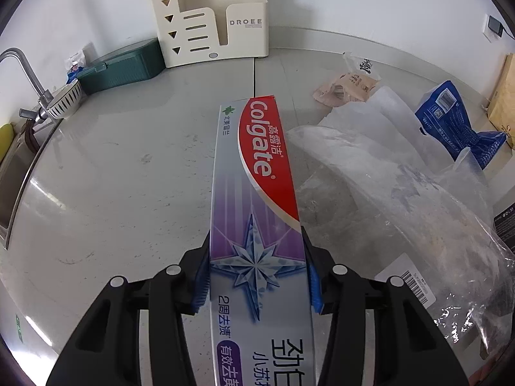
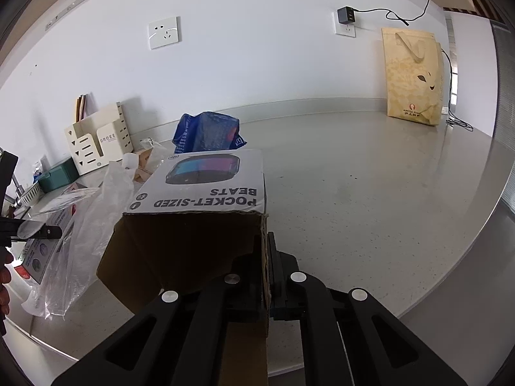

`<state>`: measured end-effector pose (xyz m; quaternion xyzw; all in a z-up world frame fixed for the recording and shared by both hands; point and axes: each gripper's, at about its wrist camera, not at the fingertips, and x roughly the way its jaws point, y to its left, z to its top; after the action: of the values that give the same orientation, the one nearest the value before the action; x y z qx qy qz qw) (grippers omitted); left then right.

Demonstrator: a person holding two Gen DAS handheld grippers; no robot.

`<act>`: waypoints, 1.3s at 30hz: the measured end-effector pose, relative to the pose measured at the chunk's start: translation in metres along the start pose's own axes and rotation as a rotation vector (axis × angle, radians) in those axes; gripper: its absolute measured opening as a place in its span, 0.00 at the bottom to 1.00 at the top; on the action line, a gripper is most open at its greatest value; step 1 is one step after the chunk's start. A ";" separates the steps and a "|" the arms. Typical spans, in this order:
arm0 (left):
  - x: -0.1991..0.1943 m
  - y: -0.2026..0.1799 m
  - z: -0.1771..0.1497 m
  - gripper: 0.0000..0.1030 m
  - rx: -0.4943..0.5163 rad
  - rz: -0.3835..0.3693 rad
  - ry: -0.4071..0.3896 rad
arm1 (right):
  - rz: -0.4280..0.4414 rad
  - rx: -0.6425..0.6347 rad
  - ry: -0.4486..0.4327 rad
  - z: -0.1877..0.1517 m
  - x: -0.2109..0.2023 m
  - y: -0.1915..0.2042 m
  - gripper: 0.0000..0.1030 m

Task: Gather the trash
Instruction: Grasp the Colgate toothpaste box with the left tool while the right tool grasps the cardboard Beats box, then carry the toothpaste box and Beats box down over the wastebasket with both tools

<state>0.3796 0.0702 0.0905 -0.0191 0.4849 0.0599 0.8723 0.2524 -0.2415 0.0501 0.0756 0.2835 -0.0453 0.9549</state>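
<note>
A long Colgate toothpaste box (image 1: 257, 193) points away from me over the grey counter (image 1: 112, 177). My left gripper (image 1: 256, 257) is shut on it, with the blue pads (image 1: 201, 284) pressing both long sides near its lower half. In the right wrist view, a cardboard box printed "POCKET-SIZED BEATS" (image 2: 206, 186) has its brown open end toward the camera. My right gripper (image 2: 265, 257) is shut on the box's right cardboard wall, one finger inside and one outside. The left gripper's black body (image 2: 32, 231) shows at that view's left edge, with a hand (image 2: 4, 276) below it.
Crumpled clear plastic bags (image 1: 386, 177), a blue packet (image 1: 457, 119) and a beige wrapper (image 1: 347, 90) lie on the counter to the right. A cream organiser (image 1: 212, 22), green box (image 1: 122, 67), bowl (image 1: 66, 101) and faucet (image 1: 25, 74) stand at the back left. A paper bag (image 2: 415, 74) leans on the wall.
</note>
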 end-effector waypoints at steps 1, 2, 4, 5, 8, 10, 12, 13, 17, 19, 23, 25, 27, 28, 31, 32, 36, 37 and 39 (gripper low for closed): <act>-0.002 0.001 0.000 0.46 0.001 0.000 -0.003 | -0.001 -0.003 -0.005 0.001 -0.002 0.001 0.07; -0.005 0.002 -0.001 0.46 -0.003 -0.001 -0.009 | -0.003 -0.006 -0.010 0.001 -0.004 0.002 0.07; -0.010 0.004 -0.003 0.46 -0.007 0.000 -0.021 | -0.005 -0.011 -0.020 0.003 -0.010 0.004 0.07; -0.013 0.005 -0.005 0.46 -0.009 0.000 -0.027 | -0.007 -0.012 -0.025 0.004 -0.013 0.005 0.07; -0.023 0.010 -0.011 0.46 -0.016 0.002 -0.049 | -0.015 -0.022 -0.044 0.005 -0.025 0.007 0.07; -0.031 0.012 -0.016 0.46 -0.011 0.006 -0.063 | -0.013 -0.024 -0.051 0.005 -0.032 0.007 0.07; -0.040 0.016 -0.020 0.46 -0.016 -0.003 -0.071 | -0.013 -0.027 -0.061 0.005 -0.041 0.007 0.07; -0.046 0.017 -0.023 0.46 -0.015 -0.003 -0.081 | -0.013 -0.027 -0.066 0.004 -0.046 0.007 0.07; -0.076 0.022 -0.034 0.46 -0.001 0.016 -0.155 | -0.012 -0.030 -0.088 0.003 -0.068 0.008 0.07; -0.095 0.025 -0.043 0.46 0.007 -0.002 -0.191 | -0.011 -0.032 -0.102 0.002 -0.083 0.009 0.07; -0.132 0.032 -0.063 0.46 0.017 -0.033 -0.225 | 0.003 -0.032 -0.131 -0.002 -0.114 0.008 0.07; -0.153 0.033 -0.078 0.46 0.035 -0.040 -0.255 | 0.029 -0.031 -0.135 -0.006 -0.131 0.008 0.08; -0.173 0.032 -0.094 0.46 0.053 -0.057 -0.277 | 0.060 -0.033 -0.135 -0.011 -0.147 0.008 0.08; -0.183 0.031 -0.103 0.46 0.063 -0.067 -0.288 | 0.071 -0.036 -0.140 -0.014 -0.156 0.009 0.08; -0.207 0.027 -0.131 0.46 0.107 -0.097 -0.308 | 0.101 -0.043 -0.147 -0.025 -0.182 0.010 0.08; -0.214 0.025 -0.141 0.46 0.122 -0.106 -0.310 | 0.108 -0.044 -0.146 -0.030 -0.190 0.010 0.08; -0.235 0.022 -0.177 0.46 0.152 -0.158 -0.311 | 0.122 -0.055 -0.135 -0.048 -0.215 0.013 0.08; -0.239 0.020 -0.186 0.46 0.158 -0.170 -0.311 | 0.123 -0.059 -0.132 -0.053 -0.220 0.014 0.08; -0.245 0.018 -0.203 0.46 0.173 -0.189 -0.311 | 0.120 -0.069 -0.126 -0.062 -0.229 0.015 0.08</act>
<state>0.0775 0.0486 0.1916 0.0202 0.3439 -0.0619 0.9367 0.0297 -0.2063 0.1259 0.0566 0.2191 0.0173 0.9739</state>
